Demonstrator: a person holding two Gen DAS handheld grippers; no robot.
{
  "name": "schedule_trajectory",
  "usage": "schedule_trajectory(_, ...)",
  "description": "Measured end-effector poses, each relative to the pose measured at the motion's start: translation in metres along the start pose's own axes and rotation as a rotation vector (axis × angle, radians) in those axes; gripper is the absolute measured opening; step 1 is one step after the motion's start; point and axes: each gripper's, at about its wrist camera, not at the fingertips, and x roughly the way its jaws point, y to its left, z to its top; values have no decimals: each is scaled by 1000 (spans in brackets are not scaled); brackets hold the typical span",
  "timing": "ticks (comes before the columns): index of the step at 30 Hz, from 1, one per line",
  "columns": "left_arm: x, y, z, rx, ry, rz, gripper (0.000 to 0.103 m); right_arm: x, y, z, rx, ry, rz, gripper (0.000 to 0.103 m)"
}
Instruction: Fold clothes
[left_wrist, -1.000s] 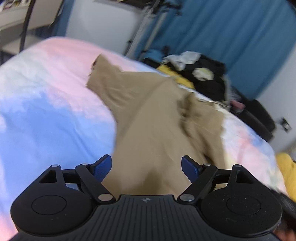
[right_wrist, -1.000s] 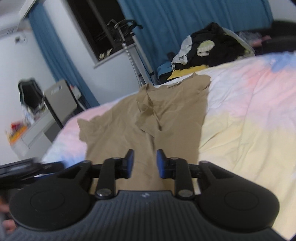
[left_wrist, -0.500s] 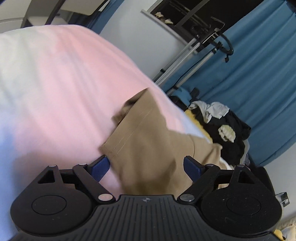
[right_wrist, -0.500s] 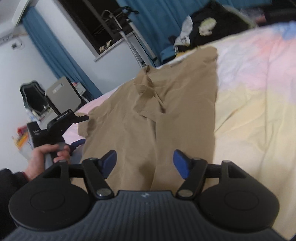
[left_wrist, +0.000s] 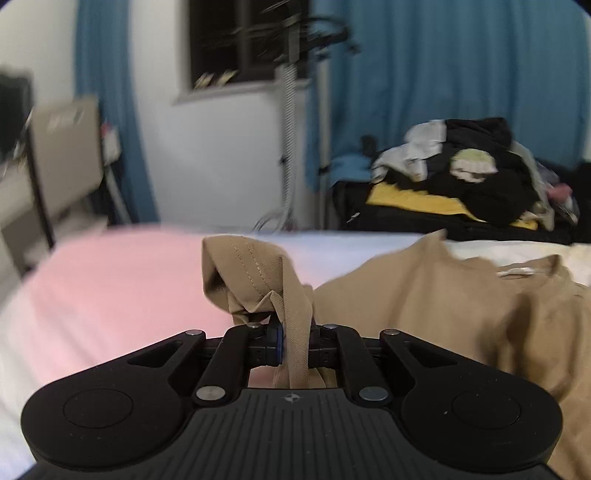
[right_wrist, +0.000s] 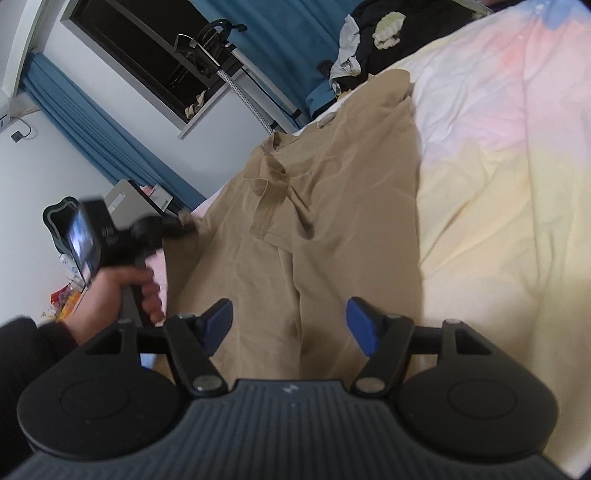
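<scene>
left gripper (left_wrist: 293, 345) jaws pinching tan shirt (right_wrist: 314, 221) sleeve hem; right gripper (right_wrist: 290, 326) jaws hanging wide open above shirt. thin pinch risking slipping if pulling hard.

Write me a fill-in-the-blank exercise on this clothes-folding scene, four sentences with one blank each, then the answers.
1. The left gripper is shut on a fold of the ____-coloured shirt.
2. The right gripper hovers over the shirt with its jaws ____.
3. The shirt lies spread on a pastel ____.
4. Behind the pile of clothes hangs a ____ curtain.

Answers: tan; open; bedsheet; blue
</scene>
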Motion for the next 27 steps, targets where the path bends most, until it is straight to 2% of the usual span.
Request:
schedule_trajectory(4,-23,-61,18,156,-54,-83,10,-6,-3,1,24,-8,-2,69)
schedule_trajectory(7,-34,-110,12,268,-41,-165,11,-8,-6,2,40,-11,1,69)
schedule_trajectory(8,-34,-125,9,305,-29,-198,13,-9,-7,2,42,-10,1,69)
schedule_trajectory(10,-31,-142,1,351,1,-265,26,-9,-9,2,45,-10,1,69)
schedule_trajectory(12,-32,-139,-3,323,23,-302,64,-10,-11,2,50,-6,-5,69)
schedule_trajectory(15,-35,-134,-10,280,56,-357,76,-13,-13,2,64,-9,-1,69)
schedule_trajectory(19,-39,-128,-19,223,100,-430,79,-14,-15,3,63,-12,5,69)
schedule_trajectory(22,-56,-101,-27,183,136,-455,79,-11,-15,4,60,-9,8,69)
schedule_trajectory(27,-95,-44,-53,153,253,-414,79,-13,-9,6,25,-18,7,69)
